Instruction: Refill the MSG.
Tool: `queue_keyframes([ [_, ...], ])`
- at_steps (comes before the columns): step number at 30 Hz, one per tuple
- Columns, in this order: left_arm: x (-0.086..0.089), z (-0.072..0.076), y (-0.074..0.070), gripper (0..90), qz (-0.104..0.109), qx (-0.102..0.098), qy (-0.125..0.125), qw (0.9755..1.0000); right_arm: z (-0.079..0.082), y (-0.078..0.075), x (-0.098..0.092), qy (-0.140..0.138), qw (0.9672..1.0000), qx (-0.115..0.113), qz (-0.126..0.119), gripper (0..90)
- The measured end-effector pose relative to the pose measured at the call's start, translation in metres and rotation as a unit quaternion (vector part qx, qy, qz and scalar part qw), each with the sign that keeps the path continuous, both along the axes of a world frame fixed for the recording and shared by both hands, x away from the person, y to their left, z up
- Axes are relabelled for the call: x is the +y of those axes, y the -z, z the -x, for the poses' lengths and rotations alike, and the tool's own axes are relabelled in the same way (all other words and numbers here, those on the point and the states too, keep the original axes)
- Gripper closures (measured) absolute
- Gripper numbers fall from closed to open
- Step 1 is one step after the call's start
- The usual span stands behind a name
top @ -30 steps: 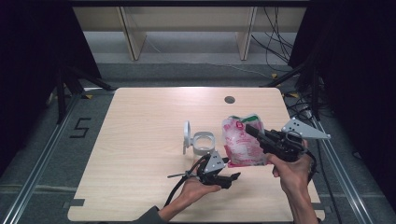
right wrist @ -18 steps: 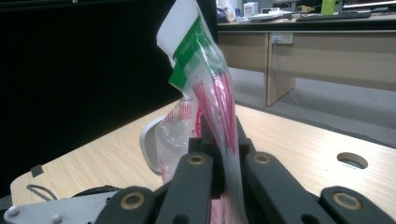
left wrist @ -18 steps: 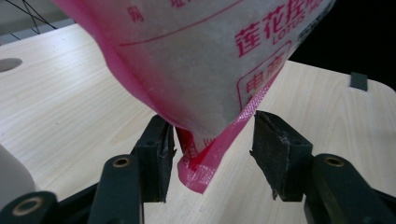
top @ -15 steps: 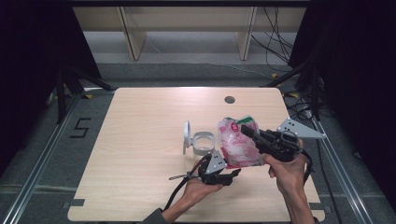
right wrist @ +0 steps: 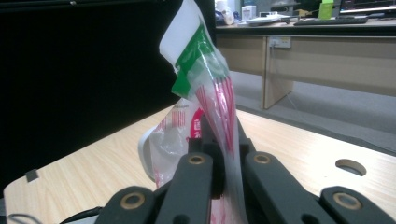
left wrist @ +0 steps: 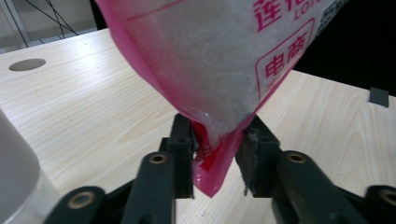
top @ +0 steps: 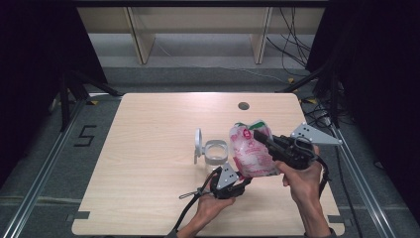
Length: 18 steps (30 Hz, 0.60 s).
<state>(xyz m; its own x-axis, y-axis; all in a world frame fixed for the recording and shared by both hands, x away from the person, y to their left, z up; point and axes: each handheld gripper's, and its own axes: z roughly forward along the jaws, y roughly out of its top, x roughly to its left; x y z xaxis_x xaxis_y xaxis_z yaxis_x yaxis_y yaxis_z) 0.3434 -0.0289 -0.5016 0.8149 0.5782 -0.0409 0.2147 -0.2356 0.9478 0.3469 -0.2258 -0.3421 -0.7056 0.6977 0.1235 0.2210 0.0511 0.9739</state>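
Observation:
A pink plastic bag (top: 251,151) of white granules, green at its top, hangs above the table. My right gripper (top: 261,136) is shut on the bag's upper edge (right wrist: 205,79), which runs between its jaws (right wrist: 219,135). From below left, my left gripper (top: 243,178) reaches the bag's bottom corner (left wrist: 219,56). Its jaws have just been closing, and both pads now press on that pink corner (left wrist: 217,149). A clear jar (top: 216,151) stands just left of the bag, with its round white lid (top: 198,145) upright beside it.
The light wooden table (top: 148,163) has a round cable hole (top: 243,105) near its far edge. The jar's pale wall (left wrist: 14,163) sits close at the lower left of the left gripper view. Dark curtains and shelving stand beyond the table.
The left gripper's jaws have closed onto the bag's bottom corner. The bag and the right gripper have shifted slightly left, toward the jar.

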Motion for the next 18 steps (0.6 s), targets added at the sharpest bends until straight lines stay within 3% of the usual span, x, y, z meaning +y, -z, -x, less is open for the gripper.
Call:
queue_keyframes([
  [6, -0.005, 0.006, 0.004, 74.9, 0.017, 0.001, -0.008, 0.9998, -0.005, -0.001, 0.008, 0.002, 1.0000, -0.002, 0.008, 90.0],
  [7, -0.005, 0.007, 0.004, 75.1, 0.020, 0.005, -0.009, 0.9997, -0.007, -0.001, 0.008, 0.008, 0.9997, -0.013, 0.018, 90.0],
  [9, -0.007, 0.008, 0.006, 75.5, 0.025, 0.012, -0.016, 0.9995, -0.009, 0.000, 0.012, 0.004, 1.0000, 0.003, 0.007, 90.0],
  [14, -0.012, 0.006, 0.011, 75.9, 0.055, 0.032, -0.026, 0.9977, -0.020, 0.002, 0.020, 0.010, 0.9997, 0.002, 0.020, 90.0],
  [18, -0.012, 0.005, 0.012, 76.1, 0.063, 0.036, -0.037, 0.9967, -0.024, 0.003, 0.027, 0.011, 0.9997, 0.017, 0.016, 90.0],
])
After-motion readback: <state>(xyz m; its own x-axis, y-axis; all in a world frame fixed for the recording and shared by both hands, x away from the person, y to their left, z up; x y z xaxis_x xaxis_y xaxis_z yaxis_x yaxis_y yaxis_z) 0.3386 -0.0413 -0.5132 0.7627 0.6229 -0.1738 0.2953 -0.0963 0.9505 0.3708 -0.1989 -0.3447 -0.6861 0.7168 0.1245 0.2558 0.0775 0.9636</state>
